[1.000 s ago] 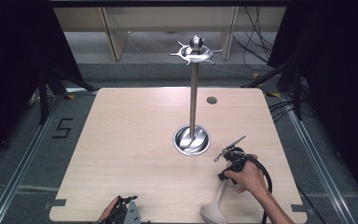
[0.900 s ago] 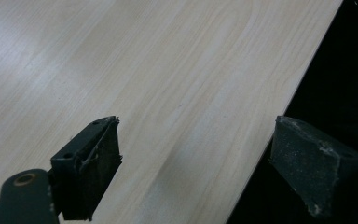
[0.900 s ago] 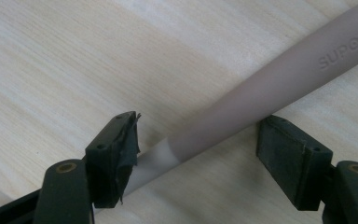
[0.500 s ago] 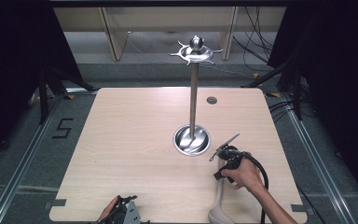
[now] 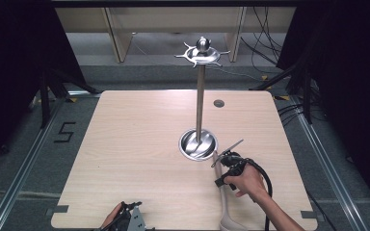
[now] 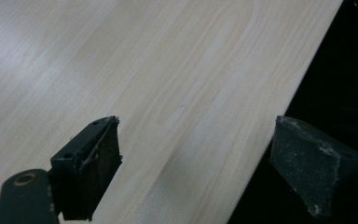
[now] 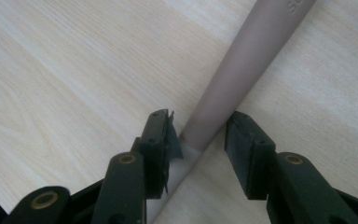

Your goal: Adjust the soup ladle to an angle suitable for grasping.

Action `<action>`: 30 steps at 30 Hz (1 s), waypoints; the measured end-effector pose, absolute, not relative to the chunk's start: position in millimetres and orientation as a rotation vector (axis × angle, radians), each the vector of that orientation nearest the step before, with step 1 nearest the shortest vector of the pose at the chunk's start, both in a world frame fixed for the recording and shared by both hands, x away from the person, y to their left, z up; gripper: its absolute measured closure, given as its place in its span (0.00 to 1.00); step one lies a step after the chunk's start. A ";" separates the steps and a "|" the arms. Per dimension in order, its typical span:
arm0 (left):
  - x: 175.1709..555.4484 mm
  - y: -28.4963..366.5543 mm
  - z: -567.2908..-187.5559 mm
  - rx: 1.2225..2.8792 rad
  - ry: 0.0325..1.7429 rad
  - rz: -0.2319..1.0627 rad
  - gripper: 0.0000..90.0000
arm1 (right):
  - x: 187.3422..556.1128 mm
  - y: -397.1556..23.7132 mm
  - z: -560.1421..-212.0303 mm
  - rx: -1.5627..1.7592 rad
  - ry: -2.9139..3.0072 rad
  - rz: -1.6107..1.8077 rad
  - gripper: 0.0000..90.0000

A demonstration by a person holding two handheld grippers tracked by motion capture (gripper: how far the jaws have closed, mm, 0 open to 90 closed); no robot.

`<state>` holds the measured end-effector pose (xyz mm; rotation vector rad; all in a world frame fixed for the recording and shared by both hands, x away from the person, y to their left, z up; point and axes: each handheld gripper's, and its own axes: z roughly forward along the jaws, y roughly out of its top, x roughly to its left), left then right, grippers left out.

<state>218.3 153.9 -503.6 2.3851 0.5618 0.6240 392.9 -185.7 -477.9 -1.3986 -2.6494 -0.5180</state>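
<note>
**Fingers close in on a spoon handle**

The right gripper (image 7: pixel 200 140) straddles the grey spoon handle (image 7: pixel 242 70) lying flat on the worktop (image 5: pixel 139 144), its fingers (image 7: pixel 161 140) just closing, the handle between them, not yet pinched. A centred, square grip should prevent slipping. The left gripper (image 6: pixel 196 163) waits, fingers apart and empty.

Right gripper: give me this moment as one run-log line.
right gripper: jaws just closing, astride utensil handle, grip unconfirmed | handle: flat on table, beside metal stand | left gripper: open, empty, table edge

One wooden table (image 5: pixel 139 144), one steel hanging stand (image 5: pixel 200 110), one beige long-handled spoon (image 5: pixel 224 202), two tools.
</note>
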 end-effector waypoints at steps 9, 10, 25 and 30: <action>218.2 153.5 -503.7 2.380 0.560 0.620 0.17 | 382.0 -170.4 -468.9 -1.310 -2.609 -0.666 0.79; 218.1 153.5 -503.6 2.380 0.560 0.620 0.17 | 381.1 -168.9 -468.4 -1.292 -2.623 -0.677 0.80; 218.1 153.8 -503.3 2.380 0.560 0.625 0.17 | 365.8 -161.2 -453.7 -1.199 -2.649 -0.762 0.85; 218.3 153.9 -503.4 2.374 0.564 0.627 0.17 | 361.1 -163.9 -447.8 -1.176 -2.665 -0.801 0.85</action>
